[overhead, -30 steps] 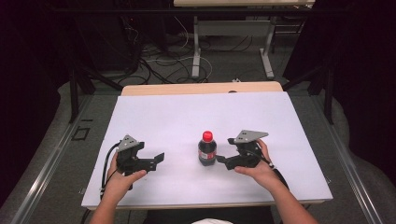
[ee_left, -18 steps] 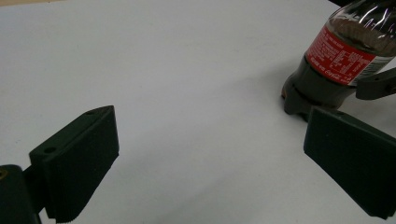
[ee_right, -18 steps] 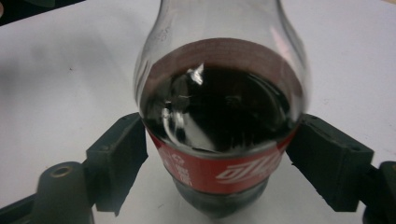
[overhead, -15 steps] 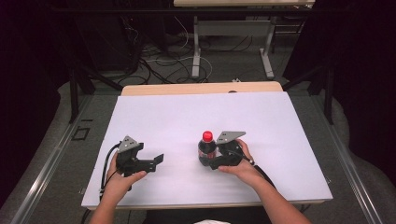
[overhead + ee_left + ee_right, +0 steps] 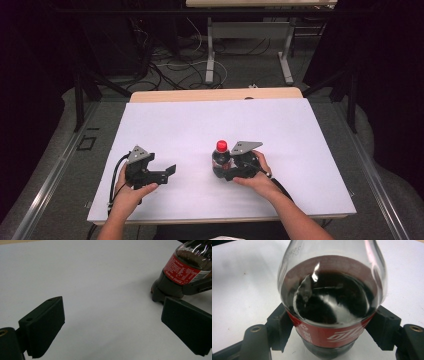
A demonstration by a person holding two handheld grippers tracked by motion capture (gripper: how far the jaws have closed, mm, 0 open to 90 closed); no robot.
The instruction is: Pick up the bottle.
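right hand-held gripper [image 5: 223,172] clamps cola bottle [image 5: 220,157] (upright) | left hand-held gripper [image 5: 167,172] spread wide, empty

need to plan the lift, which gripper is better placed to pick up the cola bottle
Right. The right gripper has its jaws on both sides of the cola bottle at the label; the left gripper is open and apart from it.

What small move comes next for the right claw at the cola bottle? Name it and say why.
Probably close the right claw the rest of the way onto the clear plastic cola bottle with the red cap and red label. Its jaws already flank the label on both sides, and the bottle stands upright on the white table. The left claw sits open, apart from it.
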